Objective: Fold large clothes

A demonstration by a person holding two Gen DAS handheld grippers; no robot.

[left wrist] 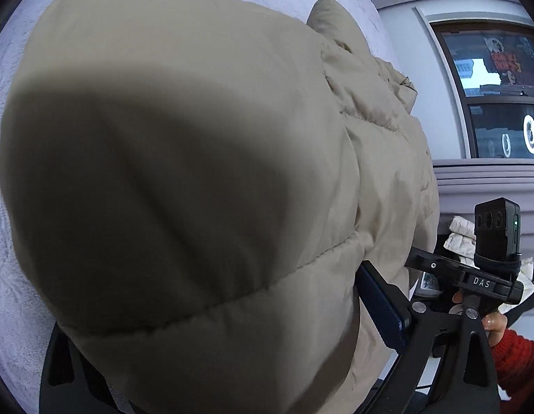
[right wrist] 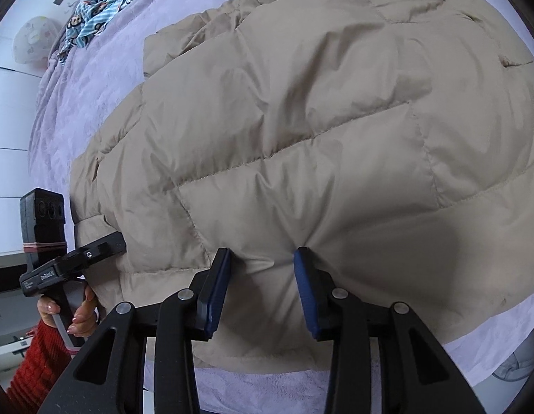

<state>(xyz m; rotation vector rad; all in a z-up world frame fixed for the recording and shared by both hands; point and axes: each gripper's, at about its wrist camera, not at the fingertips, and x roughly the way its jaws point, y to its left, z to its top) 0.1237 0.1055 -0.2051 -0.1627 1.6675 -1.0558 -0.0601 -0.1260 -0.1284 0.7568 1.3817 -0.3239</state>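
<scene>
A beige quilted puffer jacket [right wrist: 301, 120] lies spread on a lilac bedspread [right wrist: 94, 86]. My right gripper [right wrist: 261, 258] is shut on a pinch of the jacket near its front hem, and creases radiate from the blue pads [right wrist: 218, 276]. In the left wrist view the jacket [left wrist: 197, 138] bulges up and fills the frame. My left gripper [left wrist: 211, 293] stands wide with that puffed edge between its fingers. One blue pad [left wrist: 380, 307] lies beside the cloth and the other finger is hidden under it. The right wrist view shows the left gripper [right wrist: 104, 241] at the jacket's left edge.
A blue cloth with a monkey print [right wrist: 104, 3] lies at the far corner of the bed, beside a white round object [right wrist: 32, 38]. A dark glass-fronted cabinet [left wrist: 501, 86] and a white quilted garment [left wrist: 460, 238] lie beyond the bed's edge. Hands in red sleeves [right wrist: 35, 362] hold both grippers.
</scene>
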